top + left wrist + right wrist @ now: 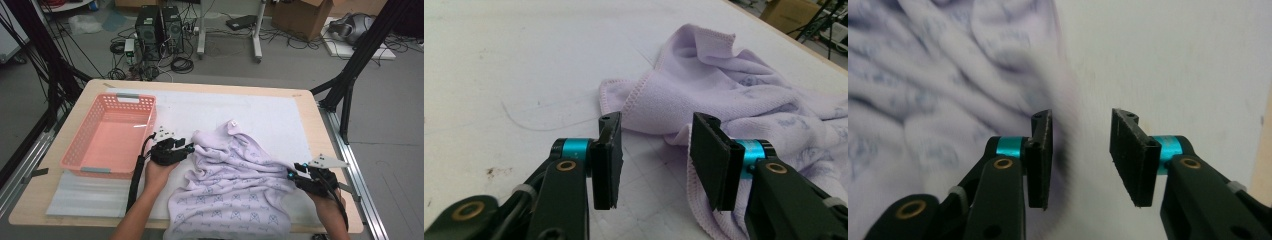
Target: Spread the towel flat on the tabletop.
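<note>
The wooden table (50, 200) carries a white mat (270, 120) across most of its top. On that mat lies the lilac towel (235, 185), the biggest loose thing here, crumpled in folds with a faint printed pattern, its near end hanging over the table edge towards me and its far corner peaked up near the middle of the mat. To its left sits a pink plastic basket (75, 150), standing apart from the cloth.

My left gripper (186, 148) rests at the towel's left edge, between basket and cloth. Along its jaws I see the stitched hem (639, 95) just ahead, with cloth lying beside the right jaw; the jaws stand wide apart and grip nothing.

My right gripper (292, 175) is at the towel's right edge. Its jaws are also spread wide, with bare mat between them and the blurred cloth just beside the left jaw.
</note>
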A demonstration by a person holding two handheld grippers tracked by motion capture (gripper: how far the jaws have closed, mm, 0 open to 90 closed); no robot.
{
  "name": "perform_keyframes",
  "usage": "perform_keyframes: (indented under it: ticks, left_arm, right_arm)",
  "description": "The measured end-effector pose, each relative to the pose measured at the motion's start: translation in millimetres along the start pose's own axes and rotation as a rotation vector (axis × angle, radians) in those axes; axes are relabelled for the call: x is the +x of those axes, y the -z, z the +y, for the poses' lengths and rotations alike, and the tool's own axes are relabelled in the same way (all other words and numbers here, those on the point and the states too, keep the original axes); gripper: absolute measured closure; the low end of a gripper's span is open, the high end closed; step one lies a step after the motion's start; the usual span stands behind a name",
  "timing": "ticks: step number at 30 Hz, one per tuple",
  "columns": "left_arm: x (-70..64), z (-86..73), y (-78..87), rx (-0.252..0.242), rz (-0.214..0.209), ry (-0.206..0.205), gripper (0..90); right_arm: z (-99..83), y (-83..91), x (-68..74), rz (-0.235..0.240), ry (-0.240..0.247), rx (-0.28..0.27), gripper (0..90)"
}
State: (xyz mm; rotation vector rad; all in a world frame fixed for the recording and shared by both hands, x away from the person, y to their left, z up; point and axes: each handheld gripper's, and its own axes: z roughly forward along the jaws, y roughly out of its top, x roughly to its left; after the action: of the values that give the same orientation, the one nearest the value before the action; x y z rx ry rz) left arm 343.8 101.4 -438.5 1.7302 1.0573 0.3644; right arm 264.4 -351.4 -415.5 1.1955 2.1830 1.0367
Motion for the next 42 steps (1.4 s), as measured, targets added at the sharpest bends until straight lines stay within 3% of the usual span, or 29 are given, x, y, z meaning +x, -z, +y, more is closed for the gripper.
perform_keyframes:
  ticks: [6,13,17,19,20,22,24,29,31,32,33,35,37,42]
  left_arm:
    - [1.9,-0.4,-1.7,-0.001,-0.002,0.003,53.3]
    - [1.5,-0.6,-5.3,-0.01,-0.012,0.015,52.8]
    - [-0.7,5.0,-8.3,0.001,-0.022,-0.001,52.3]
    - [-4.5,9.4,-10.6,0.0,-0.025,-0.016,52.1]
    - [-5.9,11.4,-11.7,0.0,-0.03,-0.021,52.0]
    - [-7.8,15.4,-14.5,0.0,-0.033,-0.032,51.5]
    - [-8.2,17.4,-16.3,0.0,-0.031,-0.034,51.3]
    - [-8.3,19.8,-23.3,0.006,-0.03,-0.025,50.3]
    - [-8.8,22.0,-26.6,0.012,-0.027,-0.026,49.7]
    - [-8.9,22.5,-27.4,0.011,-0.028,-0.023,49.1]
    - [-8.9,22.5,-28.2,0.007,-0.029,-0.022,49.1]
    - [-8.0,21.7,-30.7,0.02,-0.026,-0.021,48.9]
    - [-6.3,20.9,-34.6,0.033,-0.036,0.001,48.9]
    - [-5.9,28.9,-47.6,0.065,-0.028,-0.007,48.2]
  right_arm:
    - [45.3,-34.8,1.1,0.057,0.033,-0.081,50.8]
    - [96.5,-110.9,16.6,0.119,0.177,0.01,48.6]
    - [111.8,-150.2,23.1,0.162,0.202,0.033,49.7]
    - [114.0,-165.2,24.4,0.162,0.204,0.066,57.1]
    - [114.1,-169.4,23.9,0.157,0.218,0.086,75.3]
    - [113.6,-169.2,20.3,0.102,0.234,0.107,83.2]
    - [113.2,-161.0,7.5,0.046,0.194,0.099,84.0]
    - [102.6,-126.1,-38.6,-0.198,0.019,0.088,82.3]
    - [95.2,-115.9,-49.6,-0.27,-0.018,0.112,81.5]
    - [88.7,-109.6,-55.4,-0.314,-0.025,0.122,76.5]
    - [83.3,-105.2,-59.0,-0.329,-0.048,0.124,68.7]
    - [74.5,-95.6,-64.2,-0.298,-0.114,0.117,62.0]
    - [68.6,-83.5,-62.7,-0.288,-0.116,0.06,59.8]
    - [56.3,-48.0,-47.0,-0.238,-0.084,-0.037,54.4]
